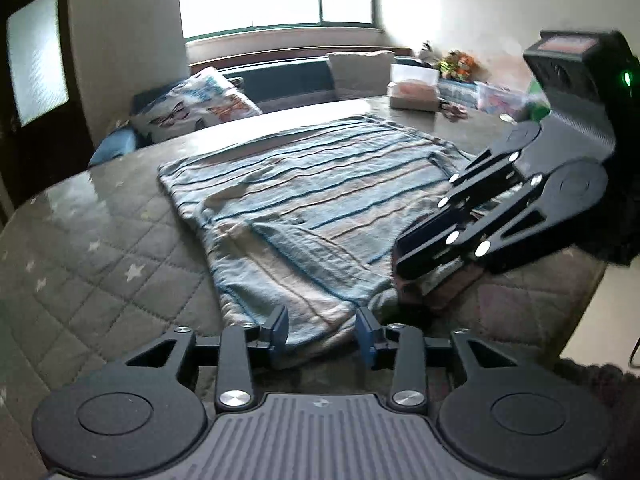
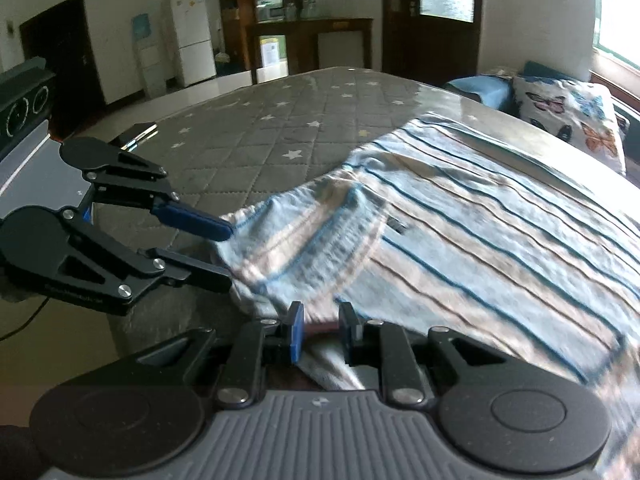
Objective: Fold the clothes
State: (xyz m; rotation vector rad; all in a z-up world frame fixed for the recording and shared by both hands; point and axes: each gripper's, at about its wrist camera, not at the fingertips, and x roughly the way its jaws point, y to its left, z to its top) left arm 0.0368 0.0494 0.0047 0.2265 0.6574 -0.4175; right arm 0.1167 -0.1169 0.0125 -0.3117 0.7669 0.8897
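Note:
A blue, white and tan striped garment (image 1: 304, 200) lies spread flat on a grey quilted mattress (image 1: 100, 248); it also shows in the right wrist view (image 2: 460, 216). My left gripper (image 1: 322, 330) is open, its blue pads on either side of the garment's near corner. In the right wrist view the left gripper (image 2: 224, 254) stands open around that same hem edge. My right gripper (image 2: 322, 330) is open over the garment's near edge, with cloth between its jaws. In the left wrist view the right gripper (image 1: 416, 264) comes in from the right, low on the garment's right corner.
A butterfly-print pillow (image 1: 200, 104) lies past the mattress's far left side. Tissue boxes (image 1: 414, 90) and clutter sit at the back right. A dark flat object (image 2: 136, 134) lies on the mattress's far corner. A fridge (image 2: 192, 40) and wooden shelves stand across the room.

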